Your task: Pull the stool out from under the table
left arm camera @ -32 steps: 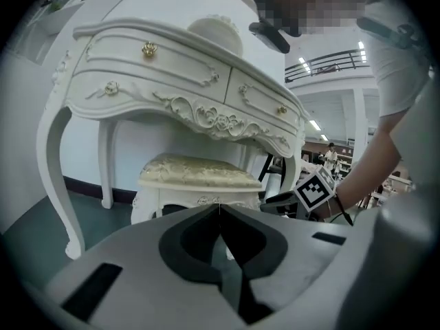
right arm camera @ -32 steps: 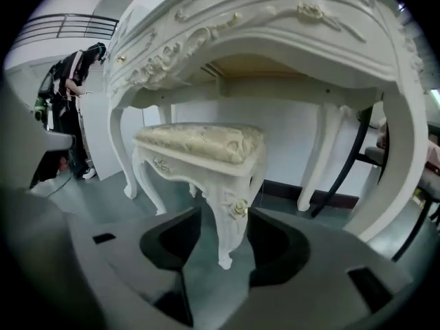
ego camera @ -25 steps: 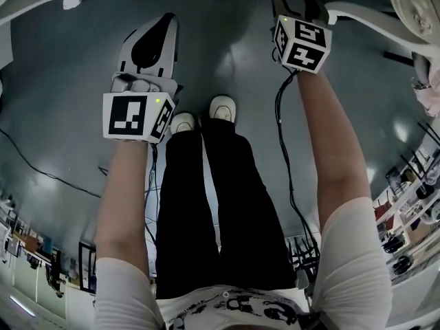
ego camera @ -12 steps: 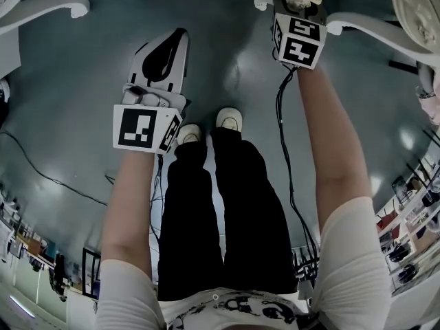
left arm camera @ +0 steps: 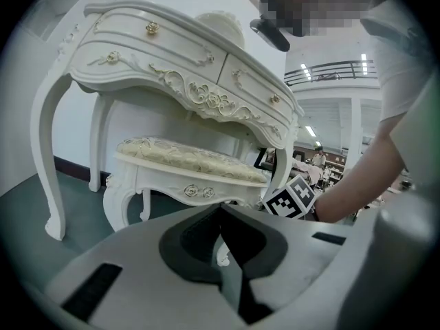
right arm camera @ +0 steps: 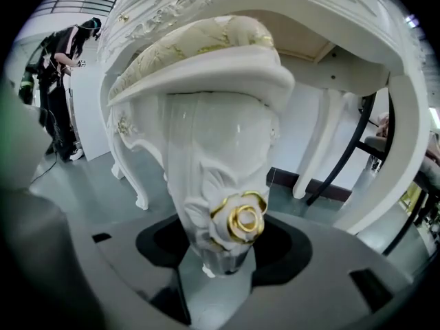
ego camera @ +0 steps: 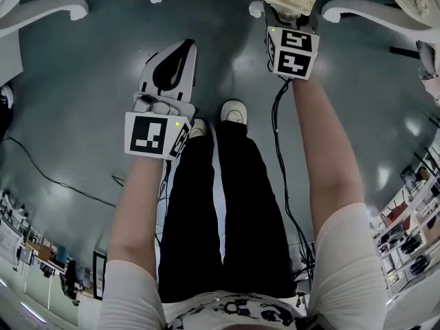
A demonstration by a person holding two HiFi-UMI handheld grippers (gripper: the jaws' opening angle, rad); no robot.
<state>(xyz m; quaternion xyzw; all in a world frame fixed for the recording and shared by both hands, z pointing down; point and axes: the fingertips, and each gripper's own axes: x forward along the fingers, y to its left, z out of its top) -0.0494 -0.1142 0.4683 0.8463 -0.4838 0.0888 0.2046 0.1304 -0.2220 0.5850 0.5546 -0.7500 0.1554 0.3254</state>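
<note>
- Pale glare patches are shining on the dim, glossy floor [ego camera: 89,115].
- Fisheye distortion is bending every edge; black vignettes are ringing both gripper views.

Nothing readable — only coded squares on left cube [ego camera: 155,135] and right cube [ego camera: 292,52].

White short sleeves [ego camera: 127,291], black trousers [ego camera: 227,205], white shoes [ego camera: 234,110]. Left gripper [ego camera: 180,48]: white shell, black inset. Black-white marker cubes [ego camera: 152,135] on both. Black cable [ego camera: 278,150] off right gripper [ego camera: 291,20] toward 6 o'clock.
</note>
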